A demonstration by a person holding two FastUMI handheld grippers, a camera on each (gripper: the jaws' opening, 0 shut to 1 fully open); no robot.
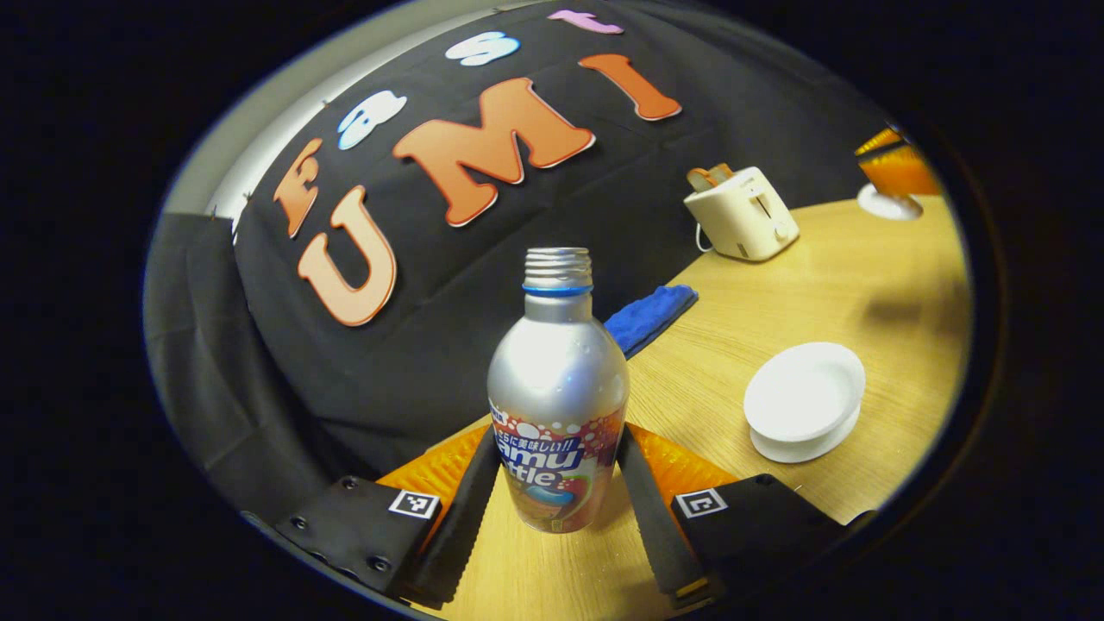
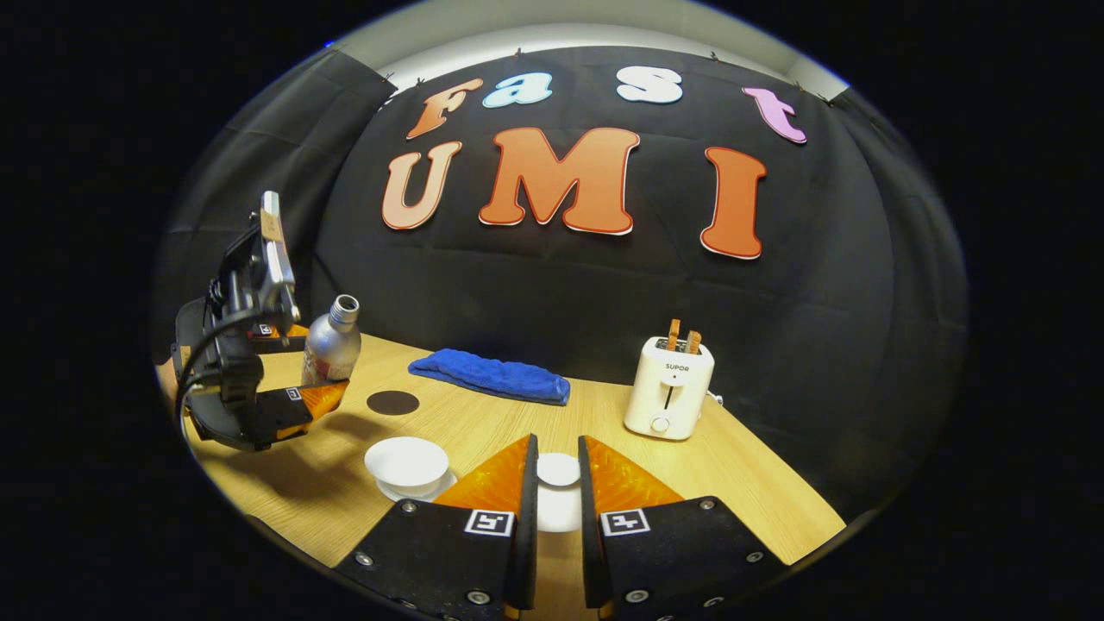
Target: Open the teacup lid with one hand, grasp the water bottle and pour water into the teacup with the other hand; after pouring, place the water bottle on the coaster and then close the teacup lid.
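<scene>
Water bottle (image 1: 558, 405) stands upright on the tabletop (image 1: 828, 276), uncapped, dead ahead between the fingers of my left tongs (image 1: 556, 509). Fingers flank its lower body, apparently touching both sides; I judge them clenched on it, though contact is hard to confirm. Long axis vertical. Teacup (image 2: 406, 466), lid off, sits right of the bottle, near it; the dark coaster (image 2: 392, 402) lies between bottle and teacup, closer to the bottle. My right tongs (image 2: 557, 483), well right of the bottle, grip the white lid (image 2: 558, 470). Pour must tip rightward toward the cup; left tongs are nearest.
</scene>
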